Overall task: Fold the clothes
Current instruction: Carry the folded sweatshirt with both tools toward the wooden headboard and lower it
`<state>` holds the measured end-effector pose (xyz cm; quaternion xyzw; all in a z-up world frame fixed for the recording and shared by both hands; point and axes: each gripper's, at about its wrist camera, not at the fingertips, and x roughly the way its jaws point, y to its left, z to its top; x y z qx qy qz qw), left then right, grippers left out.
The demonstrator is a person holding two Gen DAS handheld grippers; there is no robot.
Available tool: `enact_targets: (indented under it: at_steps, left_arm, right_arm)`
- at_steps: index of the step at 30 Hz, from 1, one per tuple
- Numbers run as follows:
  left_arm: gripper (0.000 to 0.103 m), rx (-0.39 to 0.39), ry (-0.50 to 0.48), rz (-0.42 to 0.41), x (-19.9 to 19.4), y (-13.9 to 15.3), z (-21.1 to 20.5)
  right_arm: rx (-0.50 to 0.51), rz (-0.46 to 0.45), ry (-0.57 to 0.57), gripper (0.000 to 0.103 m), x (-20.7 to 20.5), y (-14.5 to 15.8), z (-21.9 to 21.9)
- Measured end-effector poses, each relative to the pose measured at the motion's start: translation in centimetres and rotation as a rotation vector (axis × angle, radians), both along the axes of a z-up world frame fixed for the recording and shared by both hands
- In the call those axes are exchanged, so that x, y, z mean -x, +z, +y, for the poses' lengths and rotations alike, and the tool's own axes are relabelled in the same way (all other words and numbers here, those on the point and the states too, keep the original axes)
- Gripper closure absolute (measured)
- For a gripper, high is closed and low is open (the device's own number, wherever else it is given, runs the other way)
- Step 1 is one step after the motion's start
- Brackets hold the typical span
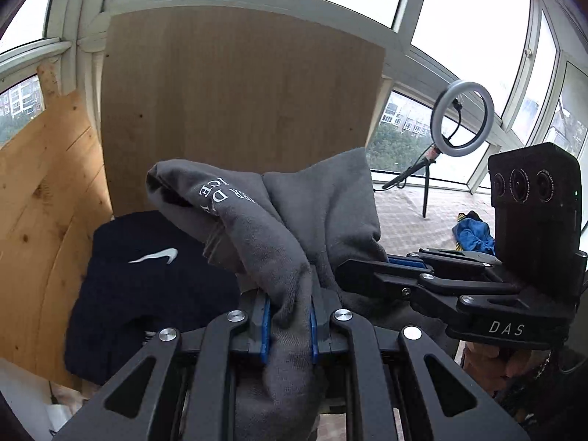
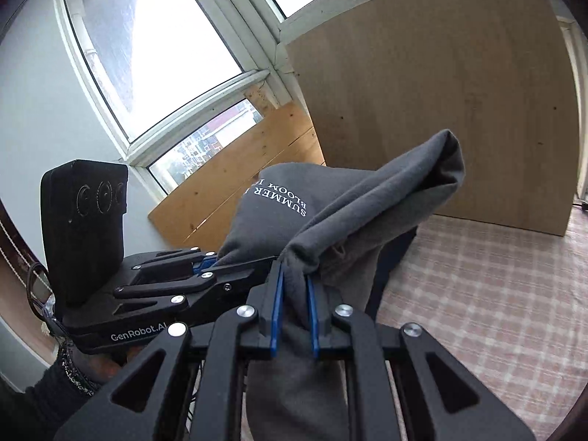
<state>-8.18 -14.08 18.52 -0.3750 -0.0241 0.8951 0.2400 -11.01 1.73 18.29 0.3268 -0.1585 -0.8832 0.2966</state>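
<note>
Both tools hold the grey sweatshirt (image 1: pixel 323 213) aloft: the left tool (image 1: pixel 288 321) pinches one bunched fold, the right tool (image 2: pixel 294 316) another. Its cloth rises away from both cameras, white lettering inverted, above a navy garment (image 1: pixel 147 286).

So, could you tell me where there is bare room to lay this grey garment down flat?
The checked surface lies bare on the right, from the upright wooden board forward. The left is crowded: the navy garment sits against the boards. Further right, a blue cloth and ring light take space. Both grippers hold the grey garment.
</note>
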Motion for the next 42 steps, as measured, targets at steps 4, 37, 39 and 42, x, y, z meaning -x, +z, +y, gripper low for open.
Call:
enact_targets:
  at_steps: [4,37,39,42]
  left_arm:
    - [0.089,-0.012,0.025,-0.011,2.9,-0.9,-4.9]
    - [0.07,0.18,0.302,-0.228,20.5,-15.4,-11.6]
    - [0.072,0.17,0.314,-0.233,19.8,-14.5,-11.8]
    - [0.074,0.134,0.312,-0.196,16.9,-12.0,-11.8]
  right_arm:
    - [-0.028,-0.024,-0.026,0.092,2.8,-1.7,-0.6]
    - [-0.335,-0.242,-0.188,0.066,17.9,-13.2,-7.2]
    - [-0.347,-0.24,-0.201,0.066,16.6,-12.2,-7.0]
    - [-0.364,-0.237,-0.22,0.066,14.7,-10.8,-6.7]
